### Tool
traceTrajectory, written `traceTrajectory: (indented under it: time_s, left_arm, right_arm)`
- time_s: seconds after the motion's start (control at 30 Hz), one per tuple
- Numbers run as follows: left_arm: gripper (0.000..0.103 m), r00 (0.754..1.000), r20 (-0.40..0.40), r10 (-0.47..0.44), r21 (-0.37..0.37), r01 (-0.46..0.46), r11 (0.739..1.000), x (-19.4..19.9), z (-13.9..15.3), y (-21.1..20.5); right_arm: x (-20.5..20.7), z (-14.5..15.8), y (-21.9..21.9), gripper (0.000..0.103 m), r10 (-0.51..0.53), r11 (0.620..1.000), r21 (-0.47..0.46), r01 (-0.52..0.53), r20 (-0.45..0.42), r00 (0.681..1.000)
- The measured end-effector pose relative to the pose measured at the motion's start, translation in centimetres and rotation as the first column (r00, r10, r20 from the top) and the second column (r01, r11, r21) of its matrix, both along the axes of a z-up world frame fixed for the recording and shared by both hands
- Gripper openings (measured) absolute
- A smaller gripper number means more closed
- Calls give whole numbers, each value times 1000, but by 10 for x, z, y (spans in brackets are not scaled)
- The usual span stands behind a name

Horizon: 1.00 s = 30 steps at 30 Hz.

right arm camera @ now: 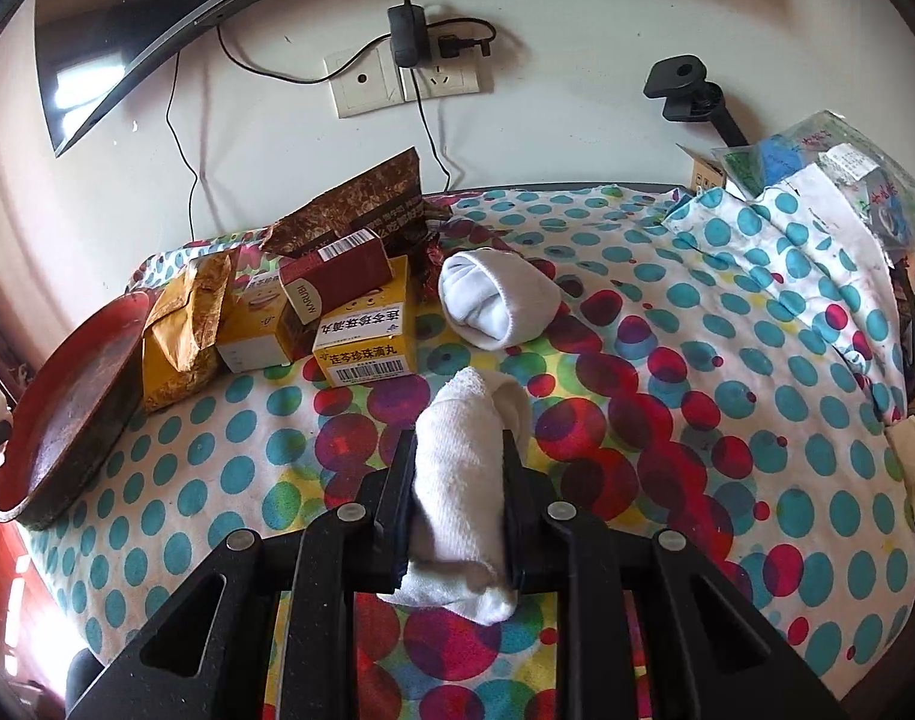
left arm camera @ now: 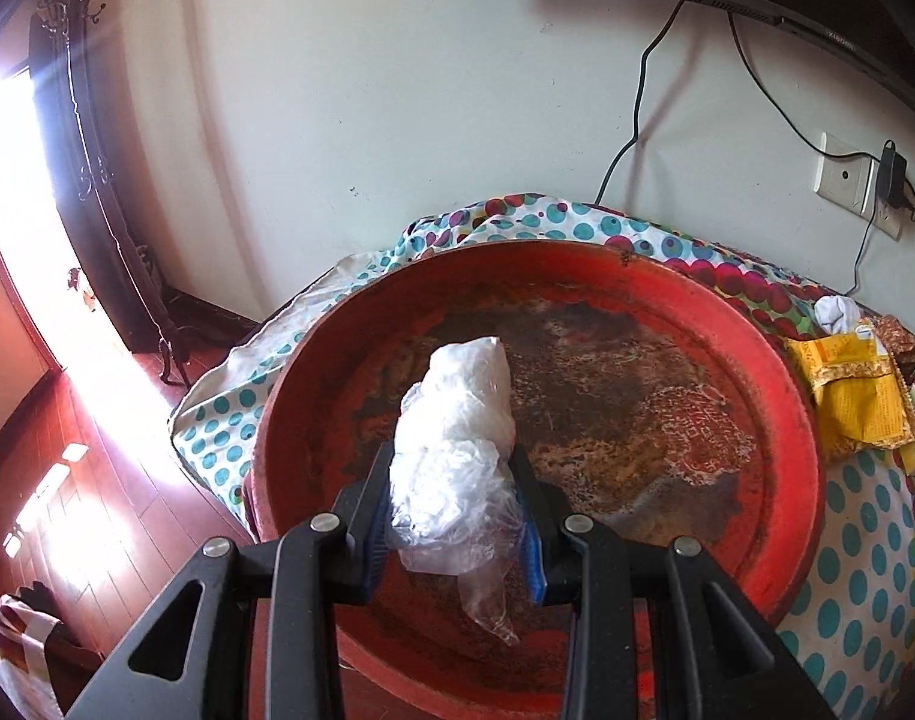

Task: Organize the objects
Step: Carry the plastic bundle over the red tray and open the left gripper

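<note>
Here the left gripper (left arm camera: 454,480) is closed on a crumpled clear plastic bag (left arm camera: 457,450), its blue-edged pads pressing the bag from both sides. The bag hangs above the worn, stained floor of a round red tray (left arm camera: 805,420), and its loose tail droops below the jaws. The tray sits on a dotted cloth (left arm camera: 877,570) near the table edge, and a yellow packet (left arm camera: 853,396) lies just beside the tray rim on the right.

The right gripper (right arm camera: 457,468) is closed on a rolled white sock (right arm camera: 457,480), which is held over the dotted cloth. A second rolled white sock (right arm camera: 496,303) lies on the cloth further ahead, apart from the held one. To its left stand a yellow medicine box (right arm camera: 367,342), a dark red box (right arm camera: 337,279) resting on top of the boxes, and a brown foil bag (right arm camera: 355,198) behind them. The red tray shows at the far left, touching the yellow packet.
</note>
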<state>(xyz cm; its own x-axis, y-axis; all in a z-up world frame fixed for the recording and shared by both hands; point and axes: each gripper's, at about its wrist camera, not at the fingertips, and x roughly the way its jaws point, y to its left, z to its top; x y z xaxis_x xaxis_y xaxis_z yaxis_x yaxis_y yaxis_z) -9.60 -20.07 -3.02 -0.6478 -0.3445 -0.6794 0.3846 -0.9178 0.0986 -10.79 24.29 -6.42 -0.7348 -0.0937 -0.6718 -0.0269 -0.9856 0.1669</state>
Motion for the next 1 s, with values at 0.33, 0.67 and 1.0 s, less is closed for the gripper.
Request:
traceTrajectory:
  time_s: [0.33,0.67,1.0]
  left_arm:
    - [34,998,54,29,-39,-27,999,-40,1,2]
    - [35,988,141,68,-39,-63,997,-66,-23,0]
    - [38,988,145,58,-10,-58,998,-68,-26,-2]
  right_arm:
    - [9,-3,25,23,-7,994,-105,5,-12,1000]
    - [19,-5,32,25,-1,992,-124,-2,-24,1000]
    - [18,-2,23,26,-4,997,-77,3,-15,1000]
